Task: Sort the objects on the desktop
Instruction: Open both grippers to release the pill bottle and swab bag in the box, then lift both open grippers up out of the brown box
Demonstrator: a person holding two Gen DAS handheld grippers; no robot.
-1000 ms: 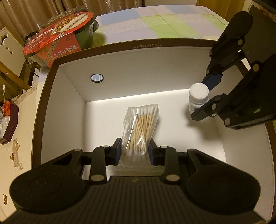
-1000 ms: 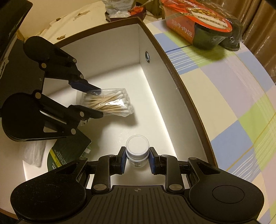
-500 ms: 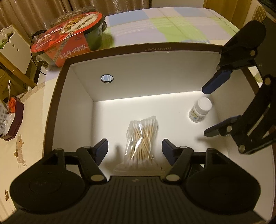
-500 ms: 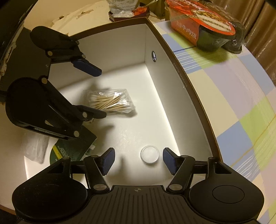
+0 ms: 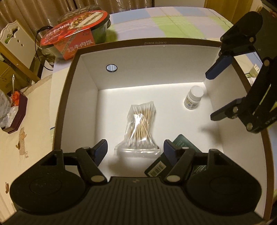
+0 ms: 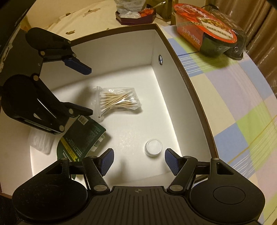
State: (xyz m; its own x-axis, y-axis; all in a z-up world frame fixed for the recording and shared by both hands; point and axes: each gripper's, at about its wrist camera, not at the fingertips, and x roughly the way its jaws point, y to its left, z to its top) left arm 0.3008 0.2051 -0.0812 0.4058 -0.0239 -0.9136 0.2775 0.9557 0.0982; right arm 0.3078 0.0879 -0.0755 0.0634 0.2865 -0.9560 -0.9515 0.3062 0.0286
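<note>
From our left wrist: left gripper [image 5: 135, 149] jaws wide over a soft, crinkly bag of cotton swabs [image 5: 141, 123] lying in the white box [image 5: 155, 43]; best pinched mid-bundle

From our right wrist: right gripper [image 6: 139, 160] jaws wide above a light, rigid white bottle [image 6: 153, 147] standing upright near the box wall; checked cloth covers the desk [image 6: 233, 97]

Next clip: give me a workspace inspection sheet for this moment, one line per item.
Surface: cream tablecloth beside checked cloth.
Job's things: brown-rimmed white box holds clear bag of cotton swabs, upright white-capped small bottle, dark green packet, white tissue pack.
Clutter: red-lidded instant meal bowl; dark tray of oddments.
Grippers: left gripper and right gripper open, holding nothing.
Cables: black cable beside the bowl.
Surroundings: brown curtains.
</note>
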